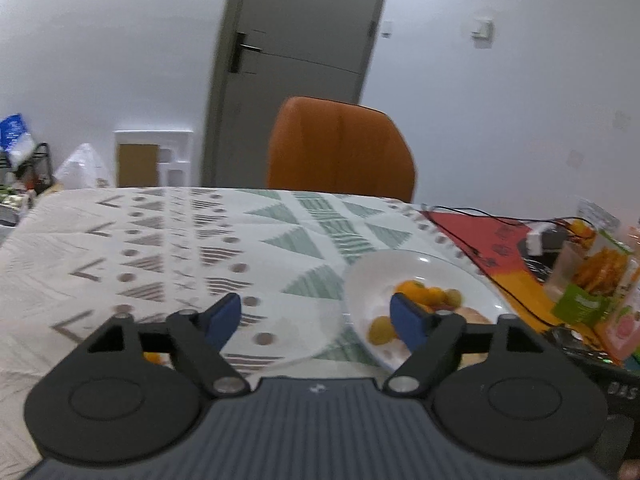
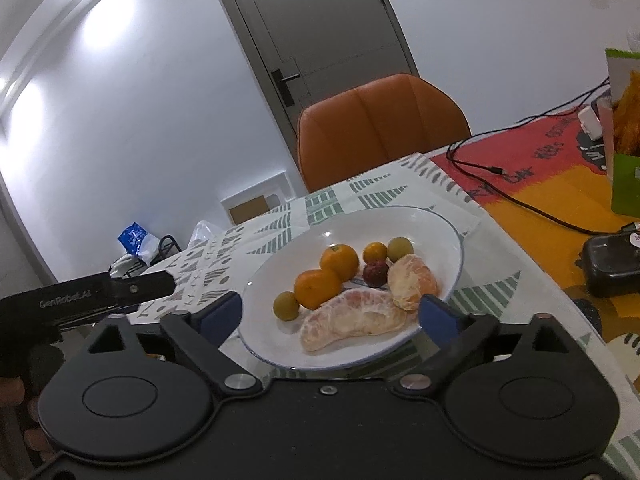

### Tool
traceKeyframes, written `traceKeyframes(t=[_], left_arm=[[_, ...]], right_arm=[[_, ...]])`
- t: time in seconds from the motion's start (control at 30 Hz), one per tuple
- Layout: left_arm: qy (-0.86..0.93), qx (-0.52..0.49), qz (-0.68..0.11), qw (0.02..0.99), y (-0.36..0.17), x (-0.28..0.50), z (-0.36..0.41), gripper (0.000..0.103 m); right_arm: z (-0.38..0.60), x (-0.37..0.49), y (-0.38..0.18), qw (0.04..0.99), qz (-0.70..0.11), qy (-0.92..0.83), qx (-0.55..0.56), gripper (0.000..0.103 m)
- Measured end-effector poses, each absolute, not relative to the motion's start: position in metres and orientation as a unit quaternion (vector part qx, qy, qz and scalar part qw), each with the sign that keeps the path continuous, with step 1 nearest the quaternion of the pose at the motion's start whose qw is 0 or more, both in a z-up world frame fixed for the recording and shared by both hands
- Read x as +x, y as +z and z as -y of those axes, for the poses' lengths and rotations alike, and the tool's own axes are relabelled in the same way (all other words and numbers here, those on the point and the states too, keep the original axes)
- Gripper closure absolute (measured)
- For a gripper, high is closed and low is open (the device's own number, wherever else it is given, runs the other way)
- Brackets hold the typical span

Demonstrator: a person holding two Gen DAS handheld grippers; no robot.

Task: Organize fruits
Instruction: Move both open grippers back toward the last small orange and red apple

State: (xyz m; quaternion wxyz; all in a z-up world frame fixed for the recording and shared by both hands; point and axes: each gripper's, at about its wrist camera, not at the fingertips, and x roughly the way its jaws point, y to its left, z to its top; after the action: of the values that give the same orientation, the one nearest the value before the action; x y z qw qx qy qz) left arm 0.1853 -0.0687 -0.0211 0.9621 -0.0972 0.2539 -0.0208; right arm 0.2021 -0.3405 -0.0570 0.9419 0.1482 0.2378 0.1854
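**A:** Where is the fruit?

**B:** It is all on the white plate. In the right camera the plate sits in the middle of the frame, straight ahead of the right gripper. The near rim lies between its two blue fingers.

**A:** Is that gripper holding anything?

**B:** No. Its fingers are spread wide and nothing is between them but the plate edge.

**A:** What is closest to it?

**B:** The big peeled piece. It is long and curved, and it lies mostly sideways across the frame, low in the middle. A smaller peeled piece touches its right end. Behind them are two oranges, a tiny orange, a dark red fruit and two small green ones.

**A:** And the left gripper?

**B:** Wide open too, and empty. In its camera the plate is off to the lower right, past its right finger. That picture is blurry, so I can't tell how close it is.

**A:** So which one is better placed?

**B:** I think the right one. The fruit is dead ahead of it.
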Motion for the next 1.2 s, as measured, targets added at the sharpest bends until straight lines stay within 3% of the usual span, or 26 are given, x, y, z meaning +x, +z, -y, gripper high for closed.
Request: traceKeyframes(t=[0.07, 1.2], left_arm=[[-0.006, -0.094, -0.255, 0.962, -0.021, 0.184, 0.062, 0.018], [0.066, -0.145, -0.301, 0.940, -0.051, 0.171, -0.030, 0.018]], right_arm=[[0.335, 0.201, -0.056, 0.943, -0.234, 0.190, 0.144, 0.000], [0.246, 0.207, -0.053, 0.926, -0.239, 0.274, 0.102, 0.000]])
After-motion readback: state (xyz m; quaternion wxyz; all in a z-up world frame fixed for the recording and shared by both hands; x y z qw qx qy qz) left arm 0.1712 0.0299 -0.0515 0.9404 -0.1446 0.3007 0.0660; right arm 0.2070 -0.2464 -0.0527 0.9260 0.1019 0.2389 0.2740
